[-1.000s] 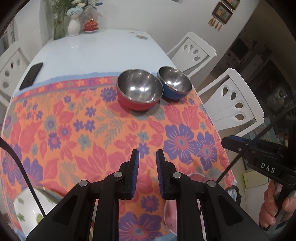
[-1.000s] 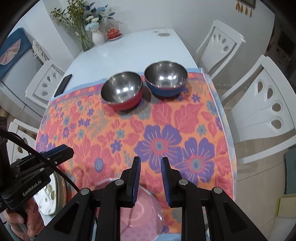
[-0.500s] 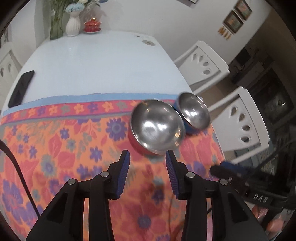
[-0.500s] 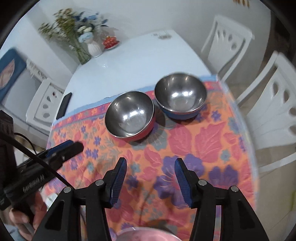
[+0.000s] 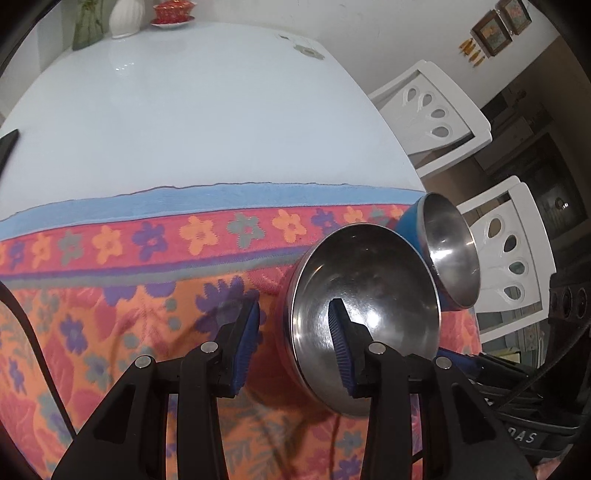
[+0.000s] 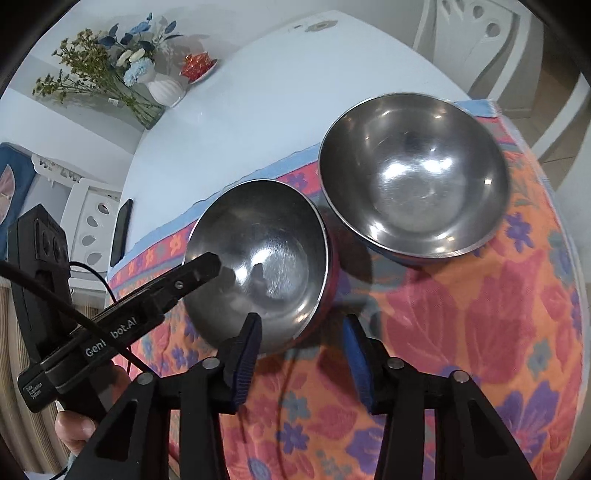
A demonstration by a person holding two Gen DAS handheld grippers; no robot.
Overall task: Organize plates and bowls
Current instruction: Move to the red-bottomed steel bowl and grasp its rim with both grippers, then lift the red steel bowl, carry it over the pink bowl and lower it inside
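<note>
Left tongs straddle the red bowl's near rim, jaws closing, not yet pinching. Right tongs, closing on nothing, hover beside it. Blue bowl touches behind, on the table. Next: clamp rim, lift.

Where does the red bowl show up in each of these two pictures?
Left wrist view: the red bowl sits right of centre, its rim between the open jaws, blue bowl behind it to the right.
Right wrist view: the red bowl is centre-left, just beyond the jaws, blue bowl at its upper right.
Shared landmark: the white vase at the table's far end.
</note>
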